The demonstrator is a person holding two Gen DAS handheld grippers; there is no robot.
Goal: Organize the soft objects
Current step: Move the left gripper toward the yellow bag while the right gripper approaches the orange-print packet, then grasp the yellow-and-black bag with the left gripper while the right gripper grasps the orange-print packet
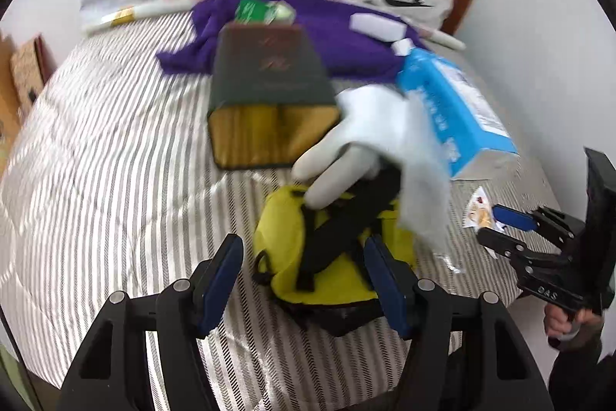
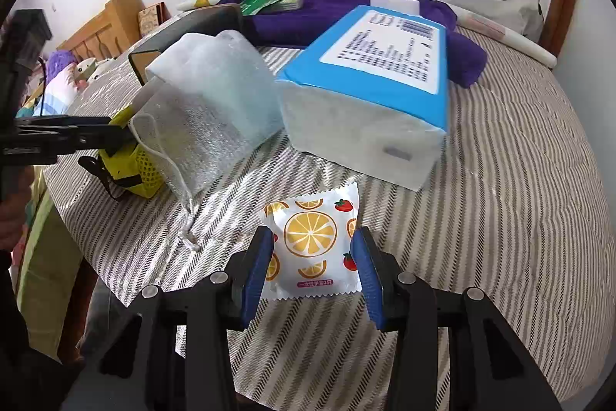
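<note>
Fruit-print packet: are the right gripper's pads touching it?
Touching. The right wrist view shows both pads of the right gripper flush against the fruit-print packet's side edges, no gap.

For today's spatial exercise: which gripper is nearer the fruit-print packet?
Right. The right gripper has the fruit-print packet between its pads. The left gripper is off to the side, over the yellow bag.

Small fruit-print packet (image 2: 312,249) on the striped bedcover (image 2: 500,218), right gripper (image 2: 313,272) with blue pads at both sides of the packet, blue tissue pack (image 2: 369,79) behind it, white drawstring pouch (image 2: 208,110) behind-left
</note>
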